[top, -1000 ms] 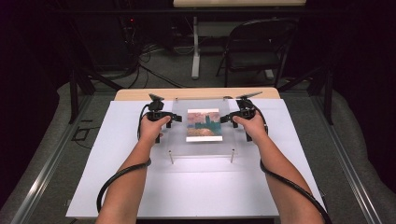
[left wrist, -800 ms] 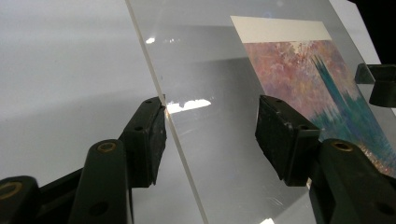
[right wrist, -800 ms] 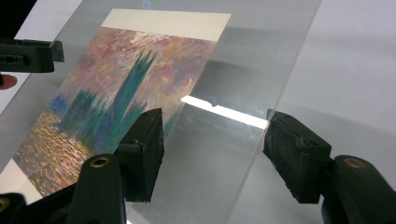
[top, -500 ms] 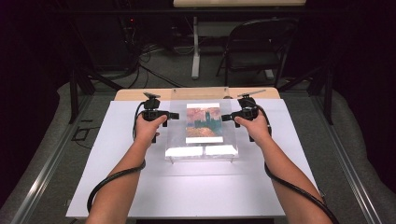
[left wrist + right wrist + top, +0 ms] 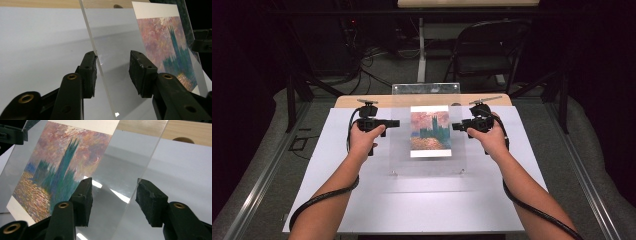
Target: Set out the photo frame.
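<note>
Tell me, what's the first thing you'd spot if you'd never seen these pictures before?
Probably the colourful painting of dark towers under a pink sky, in the middle of the white table. It sits inside a clear plastic frame that tilts up at its far edge. The left gripper and the right gripper are at its two sides, jaws either side of the clear edges and not clamped tight.

Clear acrylic sheet point(image 5: 428, 150) with a painting print point(image 5: 430, 131) stands tilted on the white table point(image 5: 422, 205), left gripper point(image 5: 395, 123) and right gripper point(image 5: 456, 126) flanking its edges.
</note>
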A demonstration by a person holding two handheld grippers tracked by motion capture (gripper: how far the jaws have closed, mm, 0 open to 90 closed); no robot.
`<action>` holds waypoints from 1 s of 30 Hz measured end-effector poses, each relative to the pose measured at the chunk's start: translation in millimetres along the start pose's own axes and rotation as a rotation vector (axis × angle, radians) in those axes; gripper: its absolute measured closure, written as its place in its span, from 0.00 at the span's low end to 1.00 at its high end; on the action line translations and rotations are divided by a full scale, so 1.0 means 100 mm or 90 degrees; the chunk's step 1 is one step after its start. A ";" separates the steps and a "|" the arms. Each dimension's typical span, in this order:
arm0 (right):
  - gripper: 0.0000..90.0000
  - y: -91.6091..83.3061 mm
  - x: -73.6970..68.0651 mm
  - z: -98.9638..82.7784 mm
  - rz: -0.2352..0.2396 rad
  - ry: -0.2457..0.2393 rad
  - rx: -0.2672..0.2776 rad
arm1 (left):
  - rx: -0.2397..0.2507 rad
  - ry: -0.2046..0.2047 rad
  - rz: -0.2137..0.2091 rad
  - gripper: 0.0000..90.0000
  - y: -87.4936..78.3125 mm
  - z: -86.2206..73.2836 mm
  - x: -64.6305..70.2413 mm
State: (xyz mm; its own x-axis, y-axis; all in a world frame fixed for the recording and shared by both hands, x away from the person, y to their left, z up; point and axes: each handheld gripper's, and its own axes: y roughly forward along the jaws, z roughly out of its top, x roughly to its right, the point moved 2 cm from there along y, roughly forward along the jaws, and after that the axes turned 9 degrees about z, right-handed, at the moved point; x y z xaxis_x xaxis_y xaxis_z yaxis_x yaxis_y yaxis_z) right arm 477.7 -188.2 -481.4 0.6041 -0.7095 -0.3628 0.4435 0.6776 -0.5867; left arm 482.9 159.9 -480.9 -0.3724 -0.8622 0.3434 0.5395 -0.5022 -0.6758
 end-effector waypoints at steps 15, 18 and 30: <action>0.55 -0.25 -0.28 -0.07 -0.034 -0.073 0.011 | 0.015 0.056 0.027 0.67 -0.29 -0.05 0.20; 0.56 -0.29 -0.34 -0.09 -0.042 -0.082 0.016 | 0.025 0.064 0.031 0.68 -0.36 -0.09 0.24; 0.61 -0.47 -0.51 -0.20 -0.054 -0.119 0.039 | 0.062 0.108 0.038 0.71 -0.57 -0.22 0.36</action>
State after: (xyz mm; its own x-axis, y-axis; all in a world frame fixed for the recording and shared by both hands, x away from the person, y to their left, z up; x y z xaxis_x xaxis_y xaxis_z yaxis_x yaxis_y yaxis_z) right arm 412.9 -187.9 -450.0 0.6725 -0.7204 -0.1698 0.5342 0.6312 -0.5623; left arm 422.3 159.1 -444.7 -0.4555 -0.8710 0.1843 0.6320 -0.4621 -0.6221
